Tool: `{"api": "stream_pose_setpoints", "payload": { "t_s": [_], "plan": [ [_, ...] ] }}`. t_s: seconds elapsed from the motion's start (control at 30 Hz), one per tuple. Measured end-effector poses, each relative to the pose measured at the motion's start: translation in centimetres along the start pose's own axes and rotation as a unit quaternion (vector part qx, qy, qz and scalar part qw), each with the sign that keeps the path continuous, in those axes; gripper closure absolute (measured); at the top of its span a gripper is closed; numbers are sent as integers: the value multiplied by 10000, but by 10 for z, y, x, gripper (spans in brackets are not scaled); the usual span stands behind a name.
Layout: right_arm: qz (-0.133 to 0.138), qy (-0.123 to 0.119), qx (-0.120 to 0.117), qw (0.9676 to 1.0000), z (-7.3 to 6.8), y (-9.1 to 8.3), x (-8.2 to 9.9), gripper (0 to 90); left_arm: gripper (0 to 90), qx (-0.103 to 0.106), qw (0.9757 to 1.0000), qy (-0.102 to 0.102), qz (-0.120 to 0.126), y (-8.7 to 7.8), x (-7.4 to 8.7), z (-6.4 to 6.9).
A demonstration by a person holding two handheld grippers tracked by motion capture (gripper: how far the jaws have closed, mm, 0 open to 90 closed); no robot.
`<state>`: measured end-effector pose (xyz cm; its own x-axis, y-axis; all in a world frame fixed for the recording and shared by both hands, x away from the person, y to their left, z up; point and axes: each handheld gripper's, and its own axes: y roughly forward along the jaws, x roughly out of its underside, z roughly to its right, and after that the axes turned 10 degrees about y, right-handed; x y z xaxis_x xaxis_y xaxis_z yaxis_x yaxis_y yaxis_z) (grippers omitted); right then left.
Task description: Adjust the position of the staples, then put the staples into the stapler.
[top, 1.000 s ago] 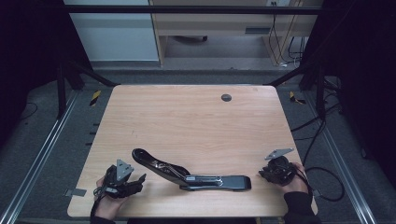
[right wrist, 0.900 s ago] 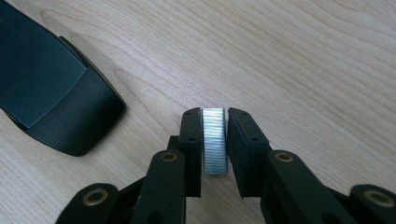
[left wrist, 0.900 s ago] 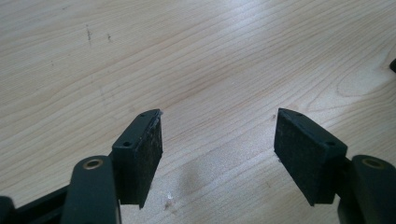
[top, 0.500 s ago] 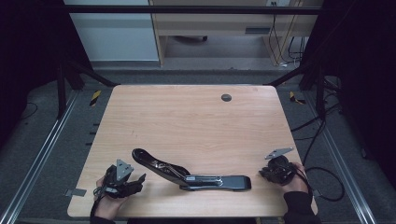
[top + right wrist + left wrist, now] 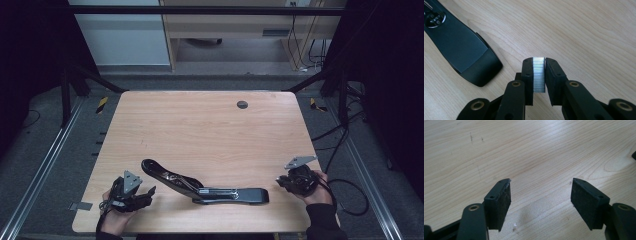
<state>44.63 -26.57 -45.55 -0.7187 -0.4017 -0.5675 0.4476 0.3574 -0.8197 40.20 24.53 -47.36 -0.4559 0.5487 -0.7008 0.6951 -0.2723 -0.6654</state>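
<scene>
Resting at near edge: left gripper (image 5: 131,192), jaws spread over bare table (image 5: 210,130); right gripper (image 5: 539,75) pinching a strip of staples (image 5: 539,75). Lying between them — black stapler (image 5: 200,184), opened out flat. Sitting far off — dark grommet (image 5: 242,104).

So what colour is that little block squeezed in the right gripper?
Shiny silver with fine ribbed lines: the staple strip, seen best in the right gripper view.

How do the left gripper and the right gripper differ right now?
The left gripper has its jaws wide apart with bare table between them; the right gripper has its jaws nearly together, clamped on a strip of staples. The open stapler lies close to the right one, farther from the left. Both sit low at the table's near edge.
</scene>
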Motion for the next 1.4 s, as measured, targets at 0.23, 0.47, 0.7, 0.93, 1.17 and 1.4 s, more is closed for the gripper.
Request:
{"api": "stream_pose_setpoints", "payload": {
  "t_s": [0.23, 0.47, 0.7, 0.93, 1.17, 1.4],
  "plan": [
    [159, -154, -91, 9997, -5, -10, -7, 778, 318, -1, 10000, 17, -5, 1, 0, 0],
    [222, -373, -174, 9989, -14, -12, -15, 779, 318, 0, 10000, 20, -17, 1, 0, 0],
    [230, -550, -278, 9978, -21, -14, -22, 779, 318, 0, 10000, 29, -11, 2, -1, 0],
    [368, -743, -478, 9954, -27, -20, -29, 779, 318, -16, 10000, 22, -40, 2, -1, 0],
    [452, -1152, -764, 9894, -42, -25, -40, 778, 318, -17, 10000, 42, -63, 3, -1, 1],
    [469, -1408, -1007, 9838, -58, -25, -52, 778, 317, -20, 10000, 48, -69, 3, -1, 1]
  ]
}}
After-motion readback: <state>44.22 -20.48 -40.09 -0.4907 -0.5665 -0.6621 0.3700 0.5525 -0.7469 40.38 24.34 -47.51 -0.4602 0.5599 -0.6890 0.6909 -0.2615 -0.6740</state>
